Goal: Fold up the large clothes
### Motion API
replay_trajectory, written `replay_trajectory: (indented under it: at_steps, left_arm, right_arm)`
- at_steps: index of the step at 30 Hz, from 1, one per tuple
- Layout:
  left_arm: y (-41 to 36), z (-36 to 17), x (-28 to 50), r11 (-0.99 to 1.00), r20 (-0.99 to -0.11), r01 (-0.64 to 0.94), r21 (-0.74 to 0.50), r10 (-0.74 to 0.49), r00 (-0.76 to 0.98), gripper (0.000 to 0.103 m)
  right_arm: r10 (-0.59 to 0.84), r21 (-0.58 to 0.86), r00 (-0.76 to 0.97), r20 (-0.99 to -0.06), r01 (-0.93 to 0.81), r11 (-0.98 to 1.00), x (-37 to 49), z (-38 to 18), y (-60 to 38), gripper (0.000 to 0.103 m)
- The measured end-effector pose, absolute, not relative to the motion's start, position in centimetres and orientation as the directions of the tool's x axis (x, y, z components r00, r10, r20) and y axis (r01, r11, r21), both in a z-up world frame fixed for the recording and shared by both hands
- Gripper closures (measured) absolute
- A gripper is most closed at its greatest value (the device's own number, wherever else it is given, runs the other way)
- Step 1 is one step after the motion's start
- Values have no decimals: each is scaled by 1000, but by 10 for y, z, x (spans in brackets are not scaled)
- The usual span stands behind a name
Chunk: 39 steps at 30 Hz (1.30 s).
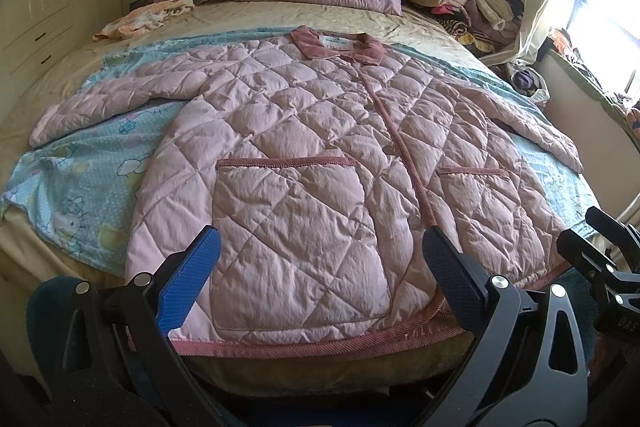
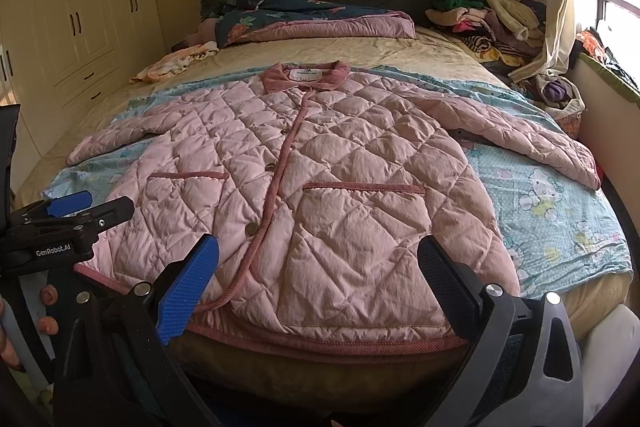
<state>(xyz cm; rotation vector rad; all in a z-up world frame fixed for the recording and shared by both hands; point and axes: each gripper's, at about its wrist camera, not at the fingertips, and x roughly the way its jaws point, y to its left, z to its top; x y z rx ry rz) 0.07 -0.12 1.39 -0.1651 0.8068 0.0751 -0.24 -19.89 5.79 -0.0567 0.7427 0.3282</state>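
Left wrist view shows the coat [image 1: 320, 155] spread flat, front up and buttoned, on the bed [image 1: 248, 19], collar toward the headboard and hem at the near edge. Both sleeves lie out to the sides on a blue cartoon-print sheet [image 1: 80, 187].

The left gripper [image 1: 320, 279] hangs over the hem with its jaws wide apart and nothing between them. The right gripper [image 2: 318, 283] is likewise spread wide and empty, above the hem on the other side of the placket.

The main risk, as I judge it, is the padding. A thick quilted layer may squeeze out of a shallow pinch, so a grasp at the very edge could slip once the coat's weight comes on. A bite taken too deep might catch the sheet underneath and drag it along. The hem sits right at the mattress edge, so a pull toward the person could slide the whole coat off. Uneven lifting by the two grippers would skew the fold, and the springy fill may push a fold back open.

The shell is pale pink, faintly shiny and crinkled, stitched in diamonds. Darker ribbed trim edges the hem, placket, pocket tops and collar. Round buttons run down the front. The two patch pockets [image 2: 360, 211] are broad and puffy.
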Motion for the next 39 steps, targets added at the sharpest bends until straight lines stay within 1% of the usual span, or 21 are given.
replay_trajectory:
  at_steps: [4,17,23,29,31,34,39]
  left_arm:
    - [-1,21,0,985,-724,-129,-118,4,690,8]
    - [-9,19,2,986,-724,-121,-118,-2,690,8]
    - [-15,23,16,988,-721,-100,-120,-18,693,8]
    - [-17,28,35,990,-706,-83,-116,-23,707,8]
    - [-18,31,39,990,-703,-80,-115,-25,710,8]
    - [-20,31,48,990,-705,-74,-122,-34,709,8]
    - [-22,32,63,990,-710,-75,-124,-36,703,8]
  right_arm:
    - [271,60,690,-671,-313,948,-3,59,-199,4]
    - [273,64,686,-674,-313,948,-1,55,-199,4]
    - [280,76,675,-682,-315,946,14,50,-201,4]
    - [277,73,681,-678,-312,947,29,60,-201,4]
    - [293,92,669,-683,-320,943,37,63,-200,4]
    - [284,80,670,-685,-318,945,46,66,-197,4]
    - [302,108,669,-679,-315,943,61,74,-198,4]
